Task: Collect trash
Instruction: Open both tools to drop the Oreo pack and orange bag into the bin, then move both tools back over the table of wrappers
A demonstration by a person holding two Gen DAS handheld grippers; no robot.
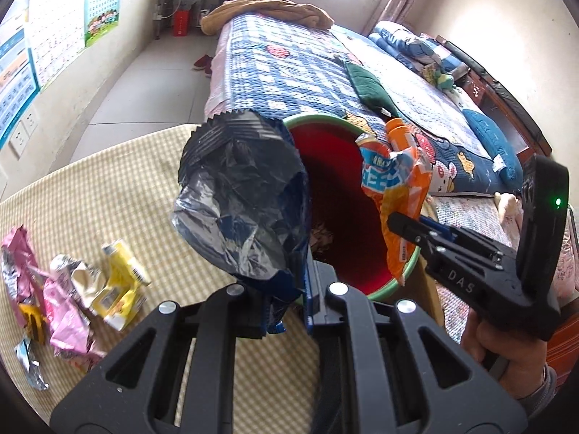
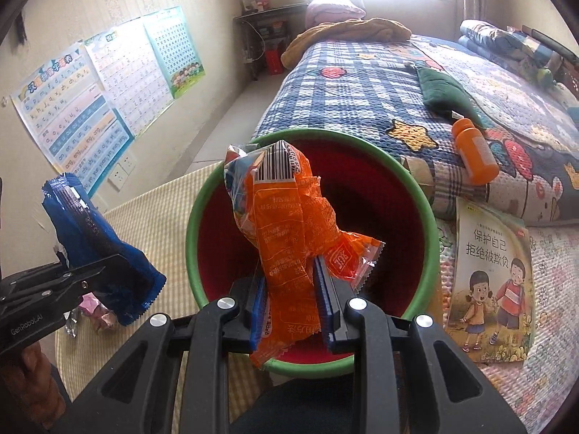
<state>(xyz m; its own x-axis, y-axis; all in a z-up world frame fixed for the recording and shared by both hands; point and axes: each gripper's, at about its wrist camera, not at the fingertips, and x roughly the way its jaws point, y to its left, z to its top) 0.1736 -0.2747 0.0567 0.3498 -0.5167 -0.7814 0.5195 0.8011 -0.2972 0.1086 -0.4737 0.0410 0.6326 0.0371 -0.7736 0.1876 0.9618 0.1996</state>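
My left gripper (image 1: 286, 289) is shut on a blue foil snack bag (image 1: 242, 199) and holds it at the left rim of the green bin with a red inside (image 1: 318, 119). My right gripper (image 2: 289, 282) is shut on an orange wrapper (image 2: 286, 224) and holds it over the mouth of the bin (image 2: 416, 188). The orange wrapper (image 1: 401, 195) and right gripper (image 1: 409, 224) also show in the left wrist view, the blue bag (image 2: 97, 238) and left gripper (image 2: 83, 271) in the right wrist view. Several wrappers, pink (image 1: 61, 303) and yellow (image 1: 115, 289), lie on the checked mat (image 1: 119, 188).
A bed with a blue plaid quilt (image 2: 347, 97) stands behind the bin. An orange bottle (image 2: 474, 152) lies on the bed. A picture book (image 2: 492, 285) lies to the bin's right. Posters (image 2: 90, 101) hang on the left wall.
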